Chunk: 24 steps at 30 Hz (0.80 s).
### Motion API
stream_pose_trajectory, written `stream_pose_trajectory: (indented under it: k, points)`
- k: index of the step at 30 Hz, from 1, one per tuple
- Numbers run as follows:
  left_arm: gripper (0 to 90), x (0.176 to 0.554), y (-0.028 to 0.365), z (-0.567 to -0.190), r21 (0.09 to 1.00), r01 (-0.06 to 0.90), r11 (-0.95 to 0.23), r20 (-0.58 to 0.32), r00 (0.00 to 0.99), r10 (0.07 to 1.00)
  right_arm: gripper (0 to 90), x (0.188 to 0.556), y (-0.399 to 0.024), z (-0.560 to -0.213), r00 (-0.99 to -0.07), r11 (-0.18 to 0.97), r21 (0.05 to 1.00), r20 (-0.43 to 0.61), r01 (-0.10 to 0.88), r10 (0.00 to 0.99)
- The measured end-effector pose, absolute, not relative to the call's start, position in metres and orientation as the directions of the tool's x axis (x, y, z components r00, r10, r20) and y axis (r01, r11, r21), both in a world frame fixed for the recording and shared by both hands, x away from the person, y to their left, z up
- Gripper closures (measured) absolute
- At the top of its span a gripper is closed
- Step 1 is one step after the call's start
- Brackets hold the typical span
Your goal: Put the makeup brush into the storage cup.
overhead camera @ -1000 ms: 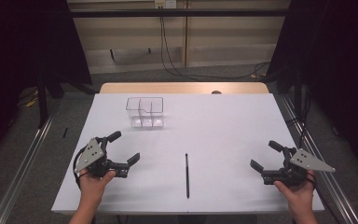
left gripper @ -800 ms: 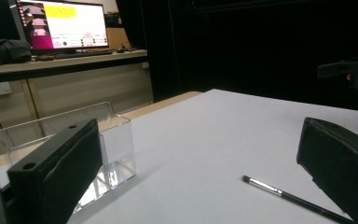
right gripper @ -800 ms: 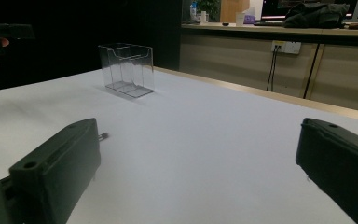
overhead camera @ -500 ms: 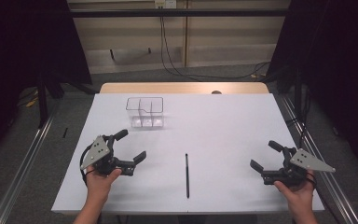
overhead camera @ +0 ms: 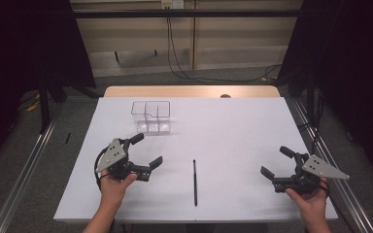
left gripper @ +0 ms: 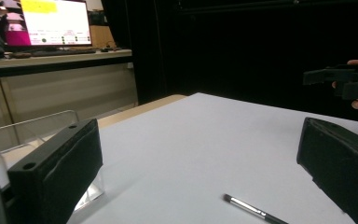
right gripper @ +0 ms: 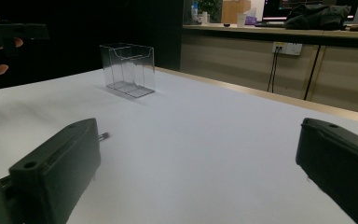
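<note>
2 grippers over a white table [overhead camera: 233, 131], 1 in each hand, both with jaws spread wide and gripping nothing. Landmark: a thin black pen [overhead camera: 194, 181] lying flat near the table's front edge, roughly midway across, long axis running front to back.

Left gripper [overhead camera: 146, 151] well to the left of the pen, jaws angled toward it, held by the left hand [overhead camera: 112, 185] coming in from the bottom. Grey plate on top, black cable looping at its left side. In the left gripper view, gripper [left gripper: 196, 154] low over the table, pen [left gripper: 254, 210] between the 2 jaws but farther out, touching neither.

Right gripper [overhead camera: 275, 161] well to the right of the pen, about as far from it as the left one, jaws pointing left toward it, gripped by the right hand [overhead camera: 311, 200]. In the right gripper view, gripper [right gripper: 196, 154] also low, pen tip [right gripper: 103, 136] peeking out just past the left jaw.

Clear plastic box [overhead camera: 151, 116] with inner dividers standing upright behind and left of the pen, well apart from it, nearer the table's far edge. Seen too in the right gripper view [right gripper: 128, 70], and partly behind the left jaw in the left gripper view [left gripper: 28, 133].
</note>
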<state>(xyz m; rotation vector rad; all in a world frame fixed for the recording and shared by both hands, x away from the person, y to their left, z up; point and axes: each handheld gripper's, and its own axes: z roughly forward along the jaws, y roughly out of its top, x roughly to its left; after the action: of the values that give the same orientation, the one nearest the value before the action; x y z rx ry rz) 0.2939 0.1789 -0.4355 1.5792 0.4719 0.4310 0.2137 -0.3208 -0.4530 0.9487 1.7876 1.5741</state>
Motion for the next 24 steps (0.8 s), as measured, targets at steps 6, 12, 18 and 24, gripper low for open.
stream_pose_trajectory:
  k: [6, 12, 18, 24]
  points:
    - [0.0, 0.295, 0.17, -0.435, 0.998, 0.049, -0.036, -0.023, 0.852, 0.523, 0.0, 0.213, -0.321, -0.453, -0.587, 0.058, 0.989, 0.034, 0.137, 0.809]
    - [0.0, 0.295, 0.163, -0.435, 0.997, 0.06, -0.045, -0.029, 0.858, 0.513, 0.0, 0.213, -0.321, -0.453, -0.586, 0.061, 0.989, 0.031, 0.136, 0.809]
    - [0.0, 0.296, 0.154, -0.434, 0.996, 0.072, -0.042, -0.042, 0.864, 0.501, 0.0, 0.213, -0.321, -0.453, -0.587, 0.063, 0.989, 0.028, 0.133, 0.809]
    - [0.0, 0.297, 0.146, -0.434, 0.996, 0.078, -0.048, -0.044, 0.87, 0.491, 0.0, 0.213, -0.321, -0.452, -0.589, 0.063, 0.989, 0.027, 0.132, 0.808]
